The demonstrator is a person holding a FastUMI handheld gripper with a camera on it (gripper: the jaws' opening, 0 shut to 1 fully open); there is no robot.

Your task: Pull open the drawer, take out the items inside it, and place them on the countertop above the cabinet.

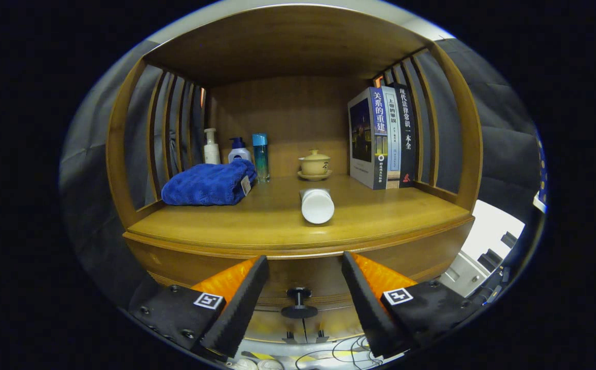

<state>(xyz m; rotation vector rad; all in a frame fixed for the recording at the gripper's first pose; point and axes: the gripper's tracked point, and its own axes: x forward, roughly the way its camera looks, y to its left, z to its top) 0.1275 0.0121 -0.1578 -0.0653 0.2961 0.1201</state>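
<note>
The drawer sits shut in the lower middle of the frame, its curved wooden front running left to right under the counter's front edge. Its dark knob juts straight out toward the camera, low in the frame.

On the counter, a white cylinder lies on its side at centre, its long axis running front to back, one round end facing the camera. A folded blue towel lies at the left, with three bottles standing behind it against the back panel. A lidded cup on a saucer stands behind the cylinder, and upright books lean at the right against the slatted side. The front strip of the counter between towel, cylinder and books is bare wood.

The gripper hovers in front of the drawer with jaws spread wide, holding nothing; the knob shows in the gap between them, touching neither finger.
</note>
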